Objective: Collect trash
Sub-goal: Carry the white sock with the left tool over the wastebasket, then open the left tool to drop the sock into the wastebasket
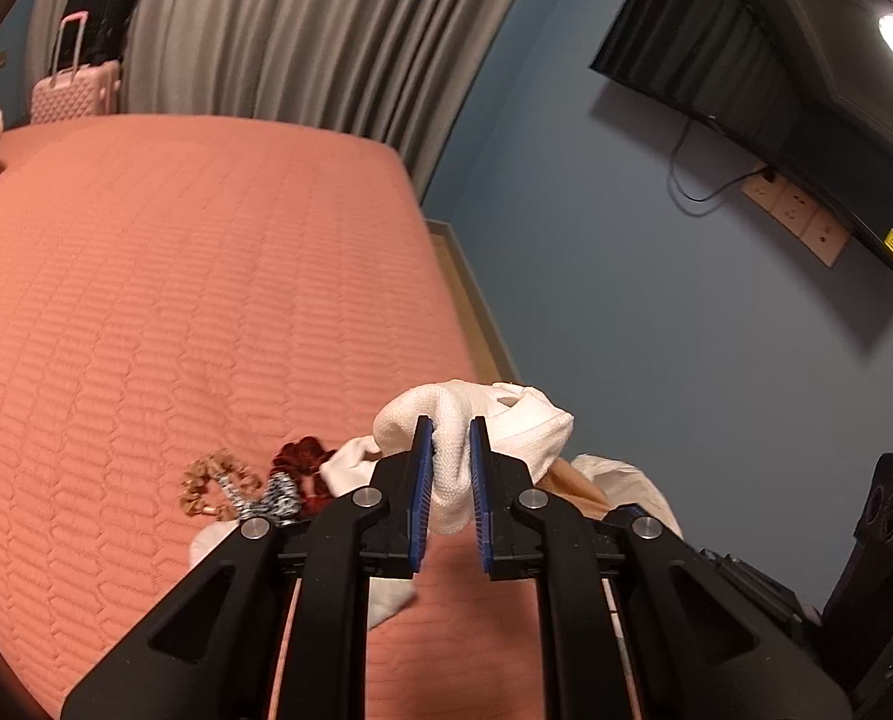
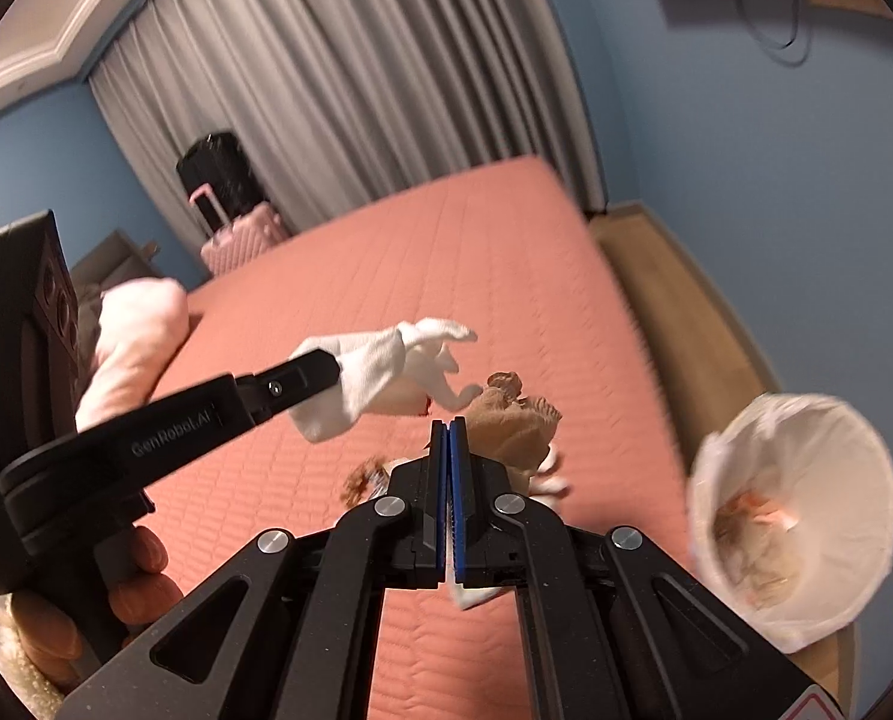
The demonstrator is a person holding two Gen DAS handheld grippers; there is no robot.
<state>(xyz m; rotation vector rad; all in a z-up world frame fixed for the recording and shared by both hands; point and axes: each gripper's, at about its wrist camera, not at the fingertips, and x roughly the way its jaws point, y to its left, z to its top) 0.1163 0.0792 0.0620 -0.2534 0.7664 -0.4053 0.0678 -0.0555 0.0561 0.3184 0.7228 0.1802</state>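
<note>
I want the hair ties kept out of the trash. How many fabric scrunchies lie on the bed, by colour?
Tan ruffled fabric scrunchie: 1
Dark red ruffled fabric scrunchie: 1
Black-and-white patterned fabric scrunchie: 1
Total: 3, all on the salmon quilted bed cover.

Bedroom: bed (image 1: 176,300), curtains (image 1: 296,30), suitcases (image 1: 77,90), wall television (image 1: 746,78).
</note>
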